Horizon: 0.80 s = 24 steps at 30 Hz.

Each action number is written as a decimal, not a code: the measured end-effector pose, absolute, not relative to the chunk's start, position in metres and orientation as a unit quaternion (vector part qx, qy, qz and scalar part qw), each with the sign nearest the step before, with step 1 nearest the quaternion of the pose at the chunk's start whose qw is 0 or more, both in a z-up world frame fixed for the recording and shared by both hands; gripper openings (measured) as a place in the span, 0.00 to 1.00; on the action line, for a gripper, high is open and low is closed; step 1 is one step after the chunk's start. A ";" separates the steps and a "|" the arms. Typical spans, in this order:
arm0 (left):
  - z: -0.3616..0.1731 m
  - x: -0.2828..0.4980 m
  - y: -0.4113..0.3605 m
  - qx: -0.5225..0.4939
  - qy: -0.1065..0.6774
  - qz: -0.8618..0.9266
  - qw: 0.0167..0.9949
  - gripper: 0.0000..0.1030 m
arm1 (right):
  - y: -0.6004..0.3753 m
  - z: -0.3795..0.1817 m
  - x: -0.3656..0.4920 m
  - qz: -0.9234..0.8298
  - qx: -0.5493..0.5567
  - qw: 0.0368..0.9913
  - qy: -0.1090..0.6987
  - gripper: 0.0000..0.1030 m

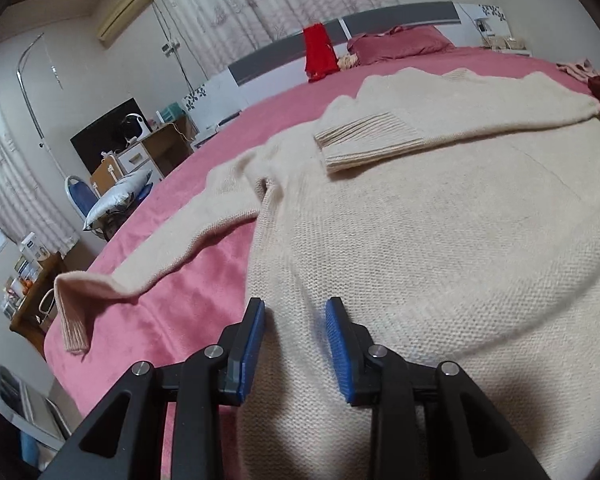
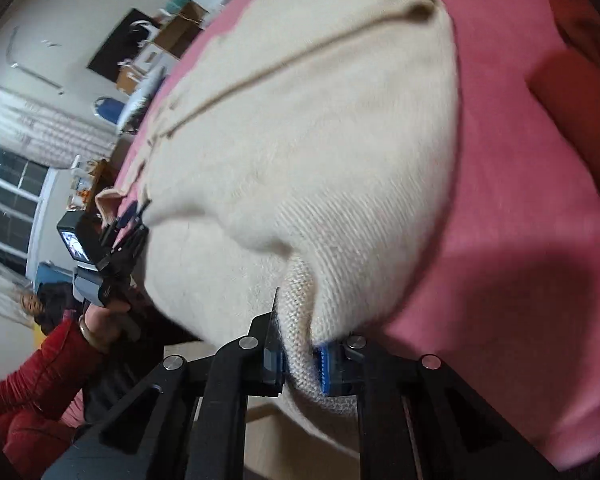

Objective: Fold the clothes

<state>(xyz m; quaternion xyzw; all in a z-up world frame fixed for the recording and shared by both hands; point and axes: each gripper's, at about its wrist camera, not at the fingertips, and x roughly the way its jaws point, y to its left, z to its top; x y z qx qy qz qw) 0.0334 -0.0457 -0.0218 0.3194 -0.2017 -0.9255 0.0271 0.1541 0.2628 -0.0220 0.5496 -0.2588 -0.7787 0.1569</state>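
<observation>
2 grippers on 1 cream knit sweater [image 1: 440,220], laid flat on the pink bedspread [image 1: 172,320]. Nearest, in the right wrist view: right gripper [image 2: 298,364] is clamped on a bunched fold of the hem, knit pinched between both blue pads, and the cloth just ahead of it puckers up off the bed. Left gripper [image 1: 296,344] hangs over the other hem corner with jaws about half apart; cloth lies under and between the pads, but neither pad presses it, so nothing is held there yet. Handling, as a judgement: soft, limp, fairly light, fuzzy rather than slippery, not fragile but stretchy, so a 1-sided pull will likely skew it. Best holds look like the ribbed hem corners, both layers together, lifted evenly; cuffs are the firm spot on the sleeves. Further out: 1 sleeve is folded across the chest, its ribbed cuff [image 1: 360,144] lying on the body; the other sleeve [image 1: 160,256] trails out sideways over the bedspread, cuff drooping at the bed edge, not folded in yet. Collar end lies farthest, towards the pillows [image 1: 396,42]. The right view also catches the person's red sleeve [image 2: 40,376] behind the left gripper.
</observation>
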 end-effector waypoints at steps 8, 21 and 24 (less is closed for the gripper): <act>-0.003 0.032 -0.064 0.369 -0.187 -0.910 -0.030 0.32 | 0.272 0.001 0.169 -0.741 0.556 0.153 -0.344 0.12; 0.013 0.037 -0.079 0.385 -0.180 -0.905 0.023 0.32 | 0.264 0.010 0.170 -0.769 0.615 0.033 -0.172 0.35; 0.010 0.028 -0.070 0.403 -0.173 -0.899 0.008 0.32 | 0.253 0.040 0.152 -0.824 0.550 0.022 -0.132 0.35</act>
